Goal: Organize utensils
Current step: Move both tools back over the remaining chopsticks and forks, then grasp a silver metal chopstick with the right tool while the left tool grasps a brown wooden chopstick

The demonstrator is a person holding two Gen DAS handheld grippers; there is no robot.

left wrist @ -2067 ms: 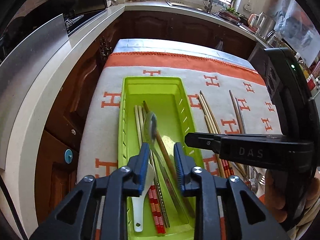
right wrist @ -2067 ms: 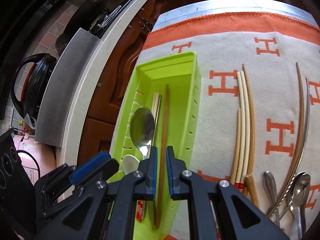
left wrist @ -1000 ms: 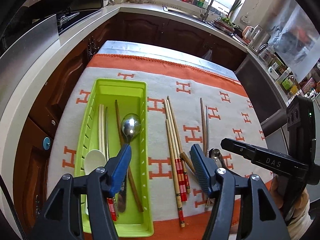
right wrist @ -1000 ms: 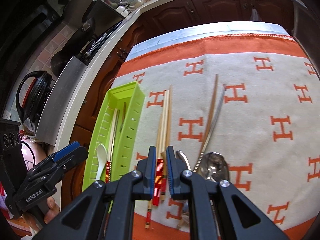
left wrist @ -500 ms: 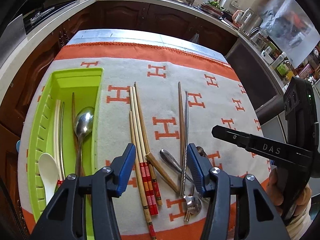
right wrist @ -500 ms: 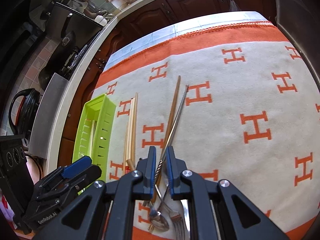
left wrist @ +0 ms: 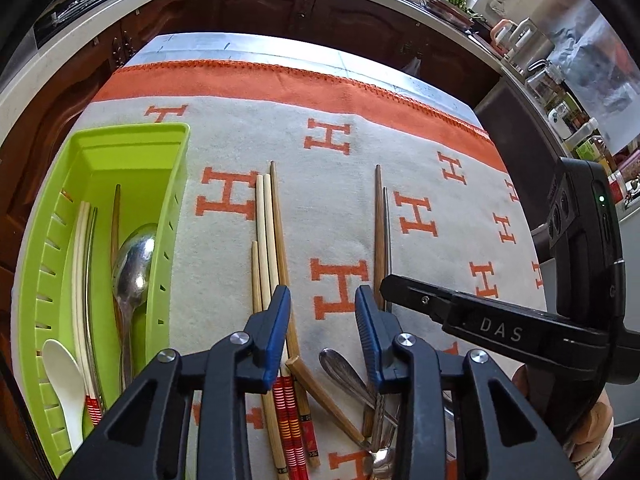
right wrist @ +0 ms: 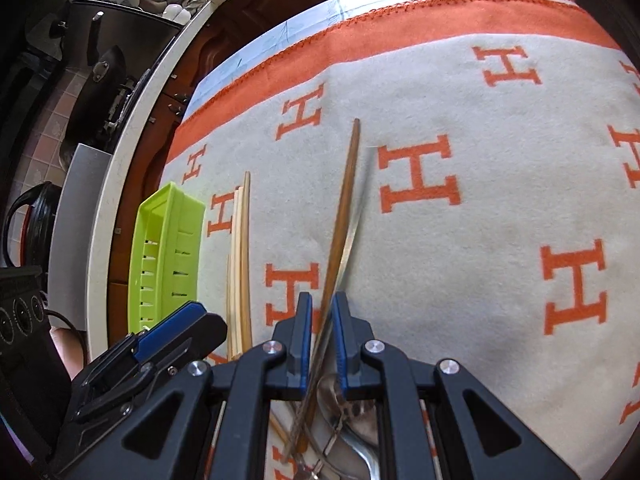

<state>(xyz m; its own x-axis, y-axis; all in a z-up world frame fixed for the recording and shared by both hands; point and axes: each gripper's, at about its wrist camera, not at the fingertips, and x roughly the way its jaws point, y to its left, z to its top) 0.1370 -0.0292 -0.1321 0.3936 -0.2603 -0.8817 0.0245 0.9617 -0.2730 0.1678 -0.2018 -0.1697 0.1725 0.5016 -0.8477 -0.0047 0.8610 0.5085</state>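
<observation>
Left claw point(left wrist: 322, 312) pitched steeply down, released, jaws just narrowing over cloth point(left wrist: 400, 152), right claw point(right wrist: 320, 332) near-clenched astride brown chopstick point(right wrist: 346, 196).

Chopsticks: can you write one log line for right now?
left gripper: closing over cloth, nothing between | right gripper: astride brown chopstick | green tray: partly filled

— What does your left gripper point(left wrist: 322, 334) look like?
— Black angular plastic arms, round silver screws at the pivots, ribbed blue pads point(left wrist: 276, 336) on the inner faces.
— And your right gripper point(right wrist: 320, 340)?
— The same build; its side finger reads "DAS", and a green light glows on the black housing behind.
</observation>
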